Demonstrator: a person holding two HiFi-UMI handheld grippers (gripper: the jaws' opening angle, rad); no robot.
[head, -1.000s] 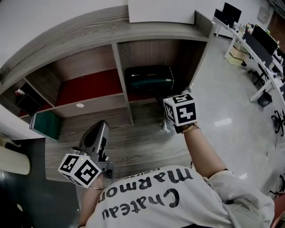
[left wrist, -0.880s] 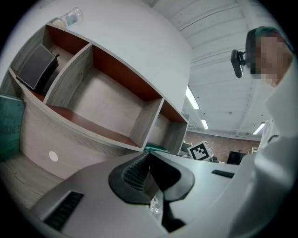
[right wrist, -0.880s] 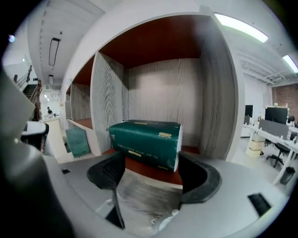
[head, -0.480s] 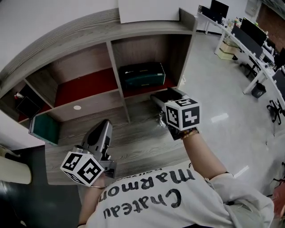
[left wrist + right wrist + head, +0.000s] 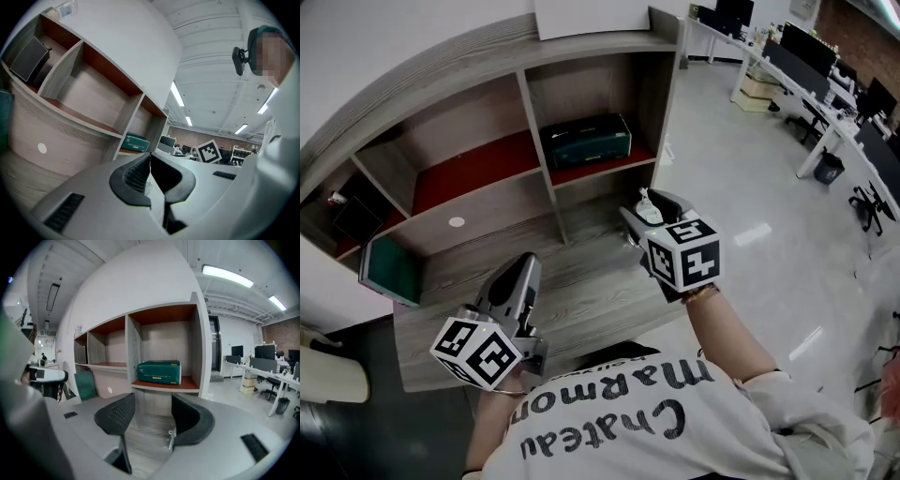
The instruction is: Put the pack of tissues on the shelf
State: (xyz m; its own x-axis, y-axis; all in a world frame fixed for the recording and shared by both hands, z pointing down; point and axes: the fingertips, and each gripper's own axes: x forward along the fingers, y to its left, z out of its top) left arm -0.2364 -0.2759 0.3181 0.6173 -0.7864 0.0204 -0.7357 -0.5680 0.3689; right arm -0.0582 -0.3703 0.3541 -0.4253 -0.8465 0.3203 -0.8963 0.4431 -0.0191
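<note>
- Shelf (image 5: 441, 67) stands ahead of both tongs
- Green pack of tissues (image 5: 158, 372) lies in its right-hand compartment, straight ahead of the right tongs (image 5: 153, 408), well apart
- Right tongs stand half apart, just closing, with only a scrap of clear film (image 5: 171, 439) between
- Left tongs (image 5: 149, 157) are closed tip to tip

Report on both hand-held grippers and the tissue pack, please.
Left hand-held gripper shut, empty. Right hand-held gripper open, jaws have just been closing, nothing between. Tissue pack already on shelf, right compartment. Nothing in the way.
</note>
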